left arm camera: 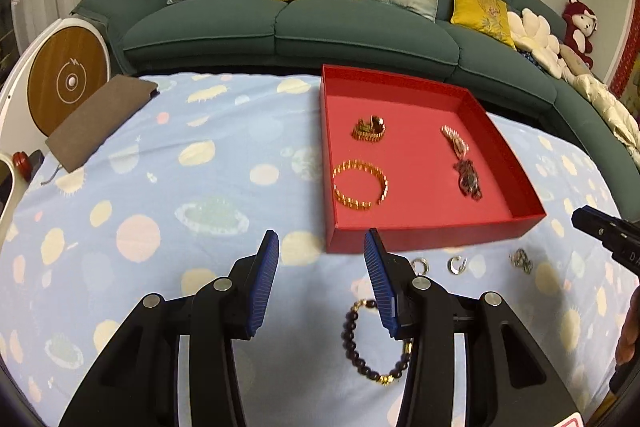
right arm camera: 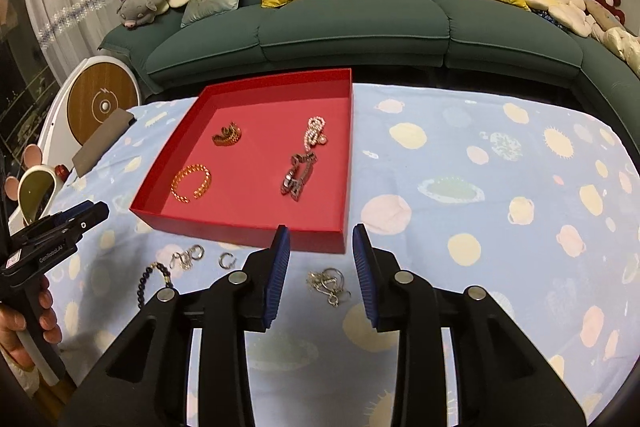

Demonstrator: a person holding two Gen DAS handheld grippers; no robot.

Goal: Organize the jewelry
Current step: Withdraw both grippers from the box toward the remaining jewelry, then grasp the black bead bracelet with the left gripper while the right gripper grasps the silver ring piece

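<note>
Grippers are hovering low over the blue spotted cloth, both pointing toward the red tray. The left gripper is sitting released, jaws wide apart and holding nothing, with the dark beaded bracelet lying on the cloth just under its right finger. The right gripper is likewise gaping empty, a silver chain lying between its blue pads. Inside the tray, a gold bangle, a gold cluster, a pearl strand and a dark piece are resting well apart.
</note>
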